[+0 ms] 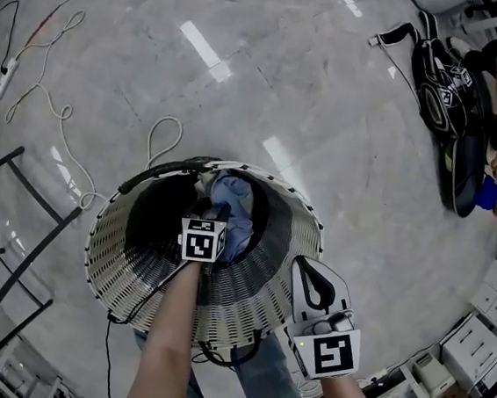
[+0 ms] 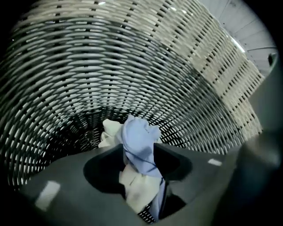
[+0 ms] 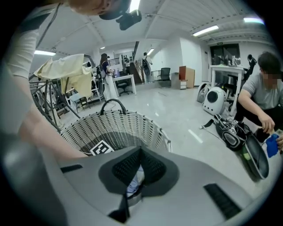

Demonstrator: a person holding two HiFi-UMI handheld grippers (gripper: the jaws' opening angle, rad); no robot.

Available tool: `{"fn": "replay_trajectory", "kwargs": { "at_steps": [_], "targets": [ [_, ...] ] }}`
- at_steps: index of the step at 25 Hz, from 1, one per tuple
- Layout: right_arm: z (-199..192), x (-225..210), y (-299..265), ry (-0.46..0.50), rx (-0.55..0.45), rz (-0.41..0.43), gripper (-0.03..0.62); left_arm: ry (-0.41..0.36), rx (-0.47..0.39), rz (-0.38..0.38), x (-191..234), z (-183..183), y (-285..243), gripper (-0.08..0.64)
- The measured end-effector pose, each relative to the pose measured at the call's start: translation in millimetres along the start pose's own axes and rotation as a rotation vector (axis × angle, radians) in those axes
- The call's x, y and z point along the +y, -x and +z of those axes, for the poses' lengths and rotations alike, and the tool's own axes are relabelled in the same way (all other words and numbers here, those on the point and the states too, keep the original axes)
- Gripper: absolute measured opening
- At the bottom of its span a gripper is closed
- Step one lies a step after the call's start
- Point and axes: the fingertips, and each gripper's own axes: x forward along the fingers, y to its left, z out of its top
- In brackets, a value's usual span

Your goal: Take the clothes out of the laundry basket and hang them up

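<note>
A: Polished grey floor point(image 1: 270, 81) underfoot, open workroom all round; upright on it, a wicker laundry basket point(image 1: 264, 306). Left gripper point(image 2: 138, 148)?

B: Deep inside the basket, pointing steeply down; jaws clearly apart, clamped on nothing; in the gap, a light-blue garment point(image 2: 135, 130) twisted over a cream garment point(image 2: 110, 130), both down at the basket's bottom.

A: Touching the cloth?

B: Cannot tell; blue folds right at the tips, no squeeze to be seen.

A: And the right gripper point(image 3: 140, 149)?

B: Outside, over the near rim; jaws fully together, tip to tip, holding nothing; only a sliver of blue glimpsed past them, down in the basket.
</note>
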Motion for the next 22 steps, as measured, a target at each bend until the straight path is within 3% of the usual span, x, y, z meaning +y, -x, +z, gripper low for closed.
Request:
{"fn": "replay_trajectory", "kwargs": {
  "at_steps": [3, 5, 10, 16, 22],
  "targets": [
    [-2.5, 3.9, -2.0, 0.036, -0.002, 0.001, 0.002, -0.029, 0.037, 0.035, 7.8, -4.2, -11.7, 0.186],
    [-5.7, 4.2, -2.5, 0.035, 0.018, -0.004, 0.002, -0.064, 0.059, 0.038, 5.4, -6.5, -12.7, 0.05],
    [0.0, 9.4, 1.2, -0.01, 0.023, -0.04, 0.002, -0.096, 0.015, -0.038, -22.7, 0.6, 25.9, 0.028],
    [20.9, 38.3, 23.9, -0.042, 0.014, -0.091, 0.002, -0.168, -0.118, -0.161, -64.7, 35.2, 124.5, 0.026],
    [61.3, 85.1, 80.2, -0.041, 0.003, -0.124, 0.002, -0.221, -0.246, -0.25, -97.3, 59.4, 270.3, 0.026]
  ]
}}
